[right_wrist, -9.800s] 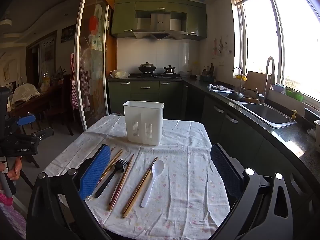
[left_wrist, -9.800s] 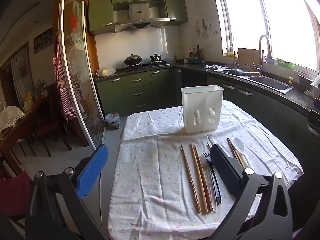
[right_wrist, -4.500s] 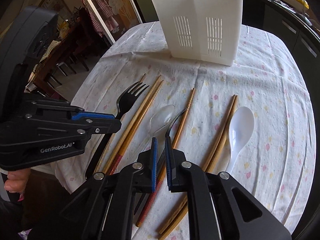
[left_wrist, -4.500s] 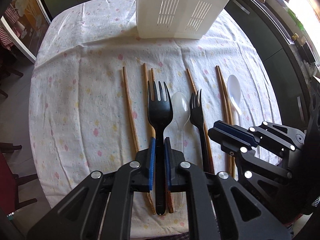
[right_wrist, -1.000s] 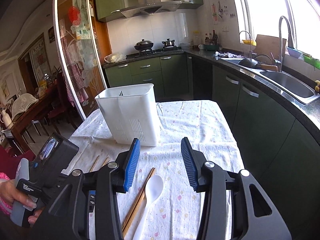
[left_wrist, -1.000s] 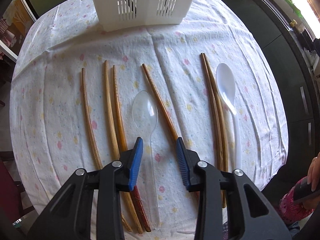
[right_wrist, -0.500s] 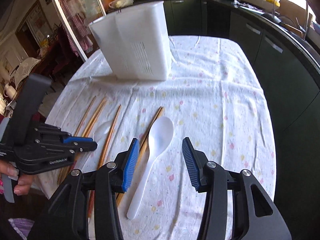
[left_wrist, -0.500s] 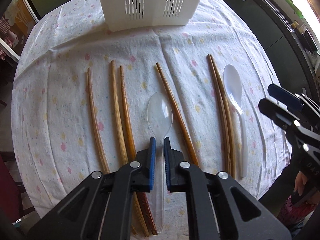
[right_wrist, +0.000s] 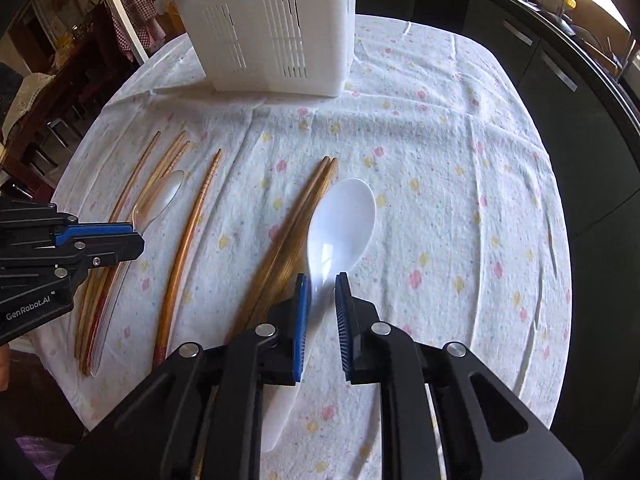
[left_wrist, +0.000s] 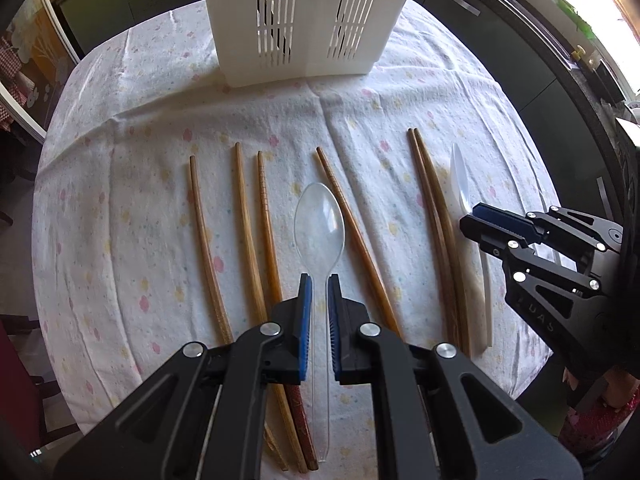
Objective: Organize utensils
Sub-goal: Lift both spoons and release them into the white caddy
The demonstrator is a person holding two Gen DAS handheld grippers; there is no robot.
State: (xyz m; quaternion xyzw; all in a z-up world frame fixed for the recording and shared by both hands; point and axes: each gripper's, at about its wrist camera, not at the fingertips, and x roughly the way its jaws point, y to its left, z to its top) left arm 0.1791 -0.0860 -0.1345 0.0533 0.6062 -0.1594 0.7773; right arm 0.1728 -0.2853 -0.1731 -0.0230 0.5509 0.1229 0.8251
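Note:
My left gripper [left_wrist: 318,286] is shut on the handle of a clear plastic spoon [left_wrist: 320,224] that lies on the tablecloth among several wooden chopsticks [left_wrist: 248,236]. My right gripper [right_wrist: 321,284] has its jaws close around the neck of a white spoon [right_wrist: 342,224]; a narrow gap shows on the right side. A pair of chopsticks [right_wrist: 296,228] lies just left of it. The white slotted utensil holder [left_wrist: 308,16] stands at the far side, with dark fork shapes behind its slots. It also shows in the right wrist view [right_wrist: 268,24].
The table carries a white floral cloth [right_wrist: 460,168]. Dark green kitchen cabinets [right_wrist: 560,80] run along the right. The left gripper's body [right_wrist: 48,248] shows at the left of the right wrist view, and the right gripper's body [left_wrist: 552,264] at the right of the left wrist view.
My left gripper closed on the clear spoon's handle. My right gripper came down from above the table to the white spoon and narrowed its jaws around the neck.

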